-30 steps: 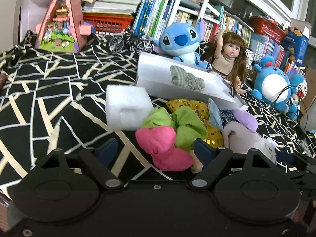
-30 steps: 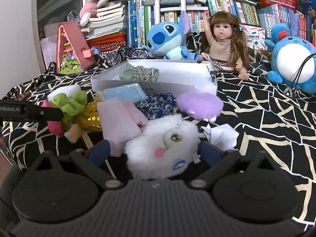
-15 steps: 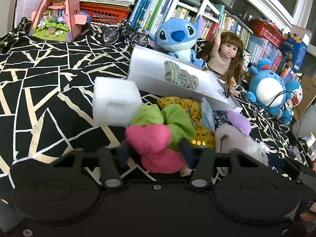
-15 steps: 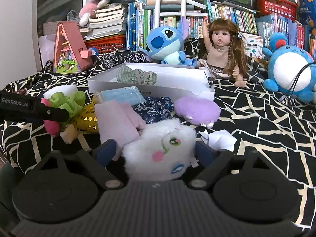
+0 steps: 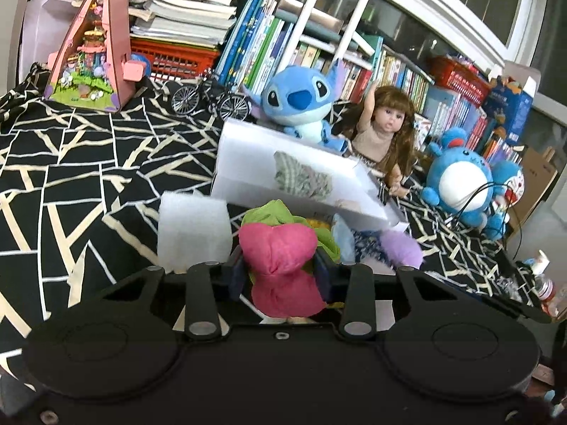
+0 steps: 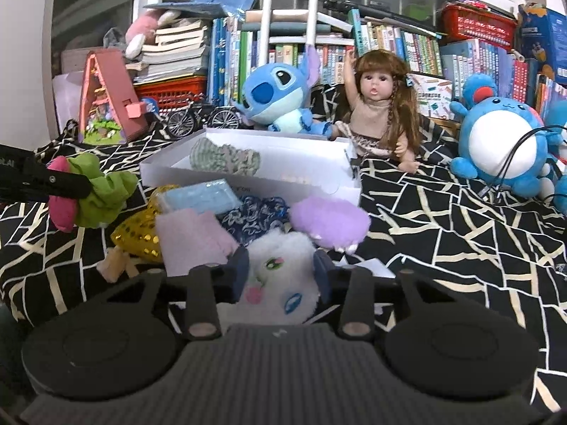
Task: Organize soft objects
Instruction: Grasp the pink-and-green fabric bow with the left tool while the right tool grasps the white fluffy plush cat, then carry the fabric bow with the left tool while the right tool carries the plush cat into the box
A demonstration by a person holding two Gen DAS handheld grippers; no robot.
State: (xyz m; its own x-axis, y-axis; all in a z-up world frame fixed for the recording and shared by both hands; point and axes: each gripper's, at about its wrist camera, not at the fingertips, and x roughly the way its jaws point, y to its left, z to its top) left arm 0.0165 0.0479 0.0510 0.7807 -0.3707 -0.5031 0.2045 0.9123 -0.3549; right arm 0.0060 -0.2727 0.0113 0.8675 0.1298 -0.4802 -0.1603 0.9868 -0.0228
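Black geometric-patterned cloth (image 6: 443,219) fronts crowded bookshelves (image 6: 389,49); white box (image 6: 319,166) sits centrally.

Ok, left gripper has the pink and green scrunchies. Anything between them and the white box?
Nothing visible blocks it. The left gripper holds the scrunchies lifted, and the white box lies open-topped just beyond. The foam block sits off to the left, outside the path.

A pink and green fabric scrunchie bundle (image 5: 280,265) is hanging lifted at the left, pinched between gripper fingers. A fluffy white round plush with a stitched face (image 6: 278,285) is sitting squeezed at the near centre. A shallow white cardboard box (image 6: 312,186) is lying open farther back, holding a grey-green knitted piece (image 6: 225,157).
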